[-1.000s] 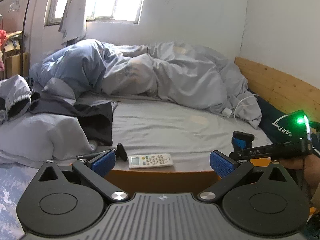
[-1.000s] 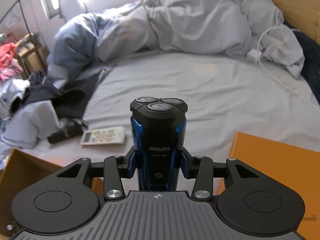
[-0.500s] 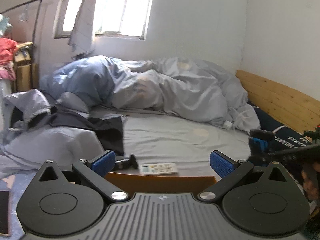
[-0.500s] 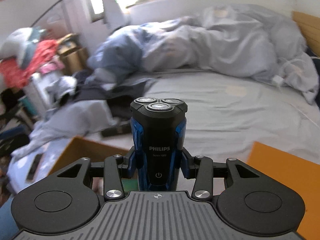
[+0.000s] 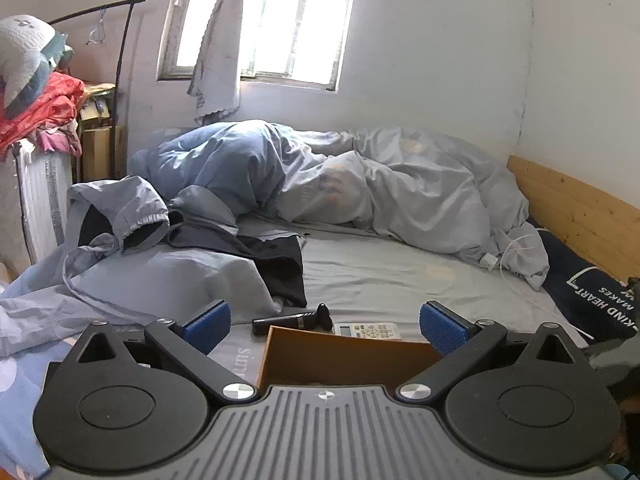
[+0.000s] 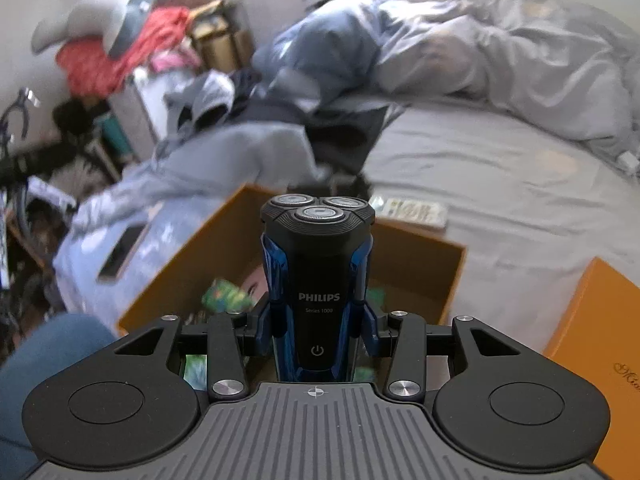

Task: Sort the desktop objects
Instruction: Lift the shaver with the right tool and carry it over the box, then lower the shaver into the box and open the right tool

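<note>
One electric shaver [image 6: 318, 280] stood upright between the closed fingers of the right gripper [image 6: 318, 332], pinched at its lower body. It was black with glossy blue side panels, three round silver-ringed cutting heads on top, white "PHILIPS Series 1000" lettering and a power symbol near its base. It hung above one open orange-brown cardboard box [image 6: 452, 276] whose inside showed green packets, blurred. One white remote control [image 6: 412, 212] lay on the grey bed sheet [image 6: 500, 184] just beyond the box's far wall. One orange box lid [image 6: 592, 348] sat to the right, apart from the box. One phone [image 6: 120, 248] lay on pale fabric to the left. The left gripper [image 5: 325, 326] held nothing, its two blue pads [image 5: 208, 326] spread wide above the box's near corner. One black handheld device [image 5: 294, 318] lay touching or just beside the remote; I could not tell which.
</note>
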Demonstrator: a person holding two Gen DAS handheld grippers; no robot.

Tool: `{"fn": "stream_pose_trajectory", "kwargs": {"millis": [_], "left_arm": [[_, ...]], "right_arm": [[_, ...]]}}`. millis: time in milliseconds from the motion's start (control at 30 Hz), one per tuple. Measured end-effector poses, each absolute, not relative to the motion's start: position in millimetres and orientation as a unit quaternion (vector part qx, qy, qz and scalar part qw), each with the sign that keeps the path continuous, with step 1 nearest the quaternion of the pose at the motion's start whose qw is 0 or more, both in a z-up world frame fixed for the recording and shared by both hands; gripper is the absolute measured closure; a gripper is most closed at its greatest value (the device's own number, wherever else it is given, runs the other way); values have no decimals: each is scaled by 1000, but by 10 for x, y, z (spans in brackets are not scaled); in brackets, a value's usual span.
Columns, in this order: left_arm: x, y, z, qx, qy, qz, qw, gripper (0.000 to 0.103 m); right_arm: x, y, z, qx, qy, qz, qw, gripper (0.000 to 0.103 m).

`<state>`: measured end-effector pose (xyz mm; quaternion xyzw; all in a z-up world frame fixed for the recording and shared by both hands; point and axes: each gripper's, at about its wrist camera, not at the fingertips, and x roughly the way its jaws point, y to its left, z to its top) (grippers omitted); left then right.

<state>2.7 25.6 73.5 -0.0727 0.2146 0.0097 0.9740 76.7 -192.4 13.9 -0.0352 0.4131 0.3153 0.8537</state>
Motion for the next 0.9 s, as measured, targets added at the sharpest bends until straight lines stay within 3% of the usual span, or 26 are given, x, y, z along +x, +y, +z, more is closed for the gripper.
{"fn": "stream_pose_trajectory", "kwargs": {"millis": [633, 900], "left_arm": [[-60, 203, 463, -60, 240, -14, 969, 0], [-70, 193, 427, -63, 246, -17, 967, 0]], "right_arm": [[561, -1509, -590, -142, 507, 301, 795, 57], [524, -1413, -658, -176, 511, 288, 790, 55]]}}
